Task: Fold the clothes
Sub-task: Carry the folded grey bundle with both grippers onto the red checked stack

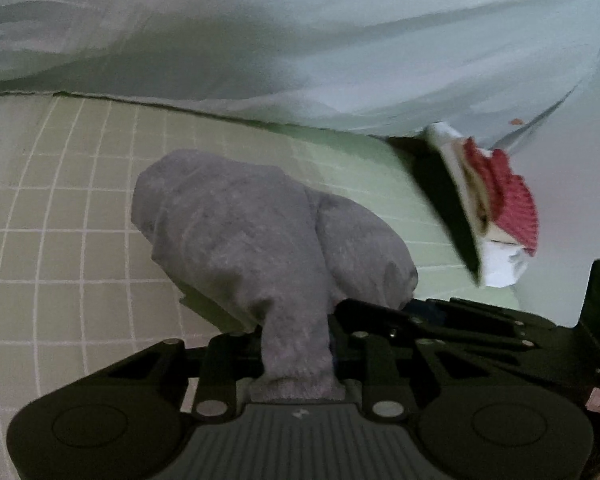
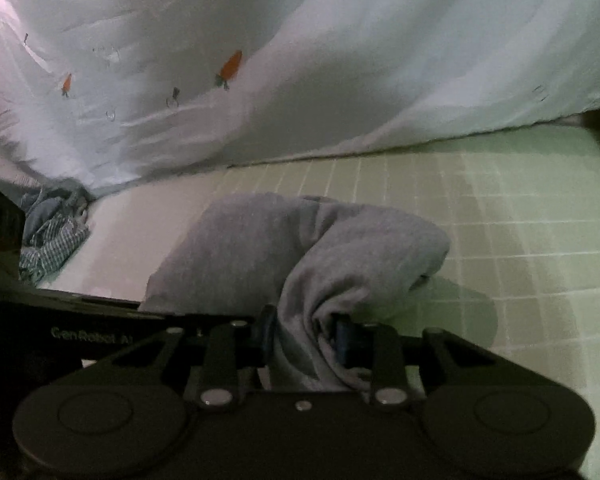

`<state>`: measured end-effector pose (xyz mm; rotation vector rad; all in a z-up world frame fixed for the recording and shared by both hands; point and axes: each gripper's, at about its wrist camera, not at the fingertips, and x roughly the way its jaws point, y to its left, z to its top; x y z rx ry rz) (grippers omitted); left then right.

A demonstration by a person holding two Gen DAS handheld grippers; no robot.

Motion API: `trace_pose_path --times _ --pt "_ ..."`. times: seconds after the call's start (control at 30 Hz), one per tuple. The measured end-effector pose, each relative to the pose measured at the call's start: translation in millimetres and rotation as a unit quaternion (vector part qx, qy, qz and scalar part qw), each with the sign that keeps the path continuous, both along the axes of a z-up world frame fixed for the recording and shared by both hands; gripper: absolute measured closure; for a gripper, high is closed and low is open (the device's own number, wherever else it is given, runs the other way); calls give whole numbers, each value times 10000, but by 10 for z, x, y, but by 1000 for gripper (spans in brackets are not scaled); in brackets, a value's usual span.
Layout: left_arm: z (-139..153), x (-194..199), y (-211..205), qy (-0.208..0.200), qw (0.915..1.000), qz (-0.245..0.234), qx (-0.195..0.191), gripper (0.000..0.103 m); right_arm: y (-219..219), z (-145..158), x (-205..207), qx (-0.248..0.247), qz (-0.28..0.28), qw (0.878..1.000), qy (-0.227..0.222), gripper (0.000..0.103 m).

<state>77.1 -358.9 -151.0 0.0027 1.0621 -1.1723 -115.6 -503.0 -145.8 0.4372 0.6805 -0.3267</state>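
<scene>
Nearest, the left hand-held gripper [image 1: 296,344] and the right hand-held gripper [image 2: 304,340] each clamp a bunched part of the grey garment [image 1: 236,220], which sags onto the green grid mat [image 1: 60,208]. Beyond lies a pale carrot-print sheet [image 2: 340,60]. With grips so bunched, the fabric may slip or fold crooked.

Open green grid mat [image 1: 60,208] lies left of my left claw [image 1: 296,344]. The carrot-print sheet [image 1: 300,40] walls off the frame's top; red-and-white folded clothes [image 1: 496,208] block the right, checked clothes [image 2: 52,240] the right-wrist view's left.
</scene>
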Motion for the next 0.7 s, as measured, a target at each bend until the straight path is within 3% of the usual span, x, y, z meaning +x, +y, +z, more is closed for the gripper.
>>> trace_pose_path --times 0.27,0.5,0.7 --pt "120 -381 218 -12 9988 -463 -177 76 320 212 -468 177 -835 9962 179 73" --pt "-6 -612 486 470 9971 -567 -186 76 761 231 -673 69 -1166 9914 594 73" --pt "-21 -839 469 407 9963 -752 -119 76 870 204 -973 -25 -1183 9912 600 73"
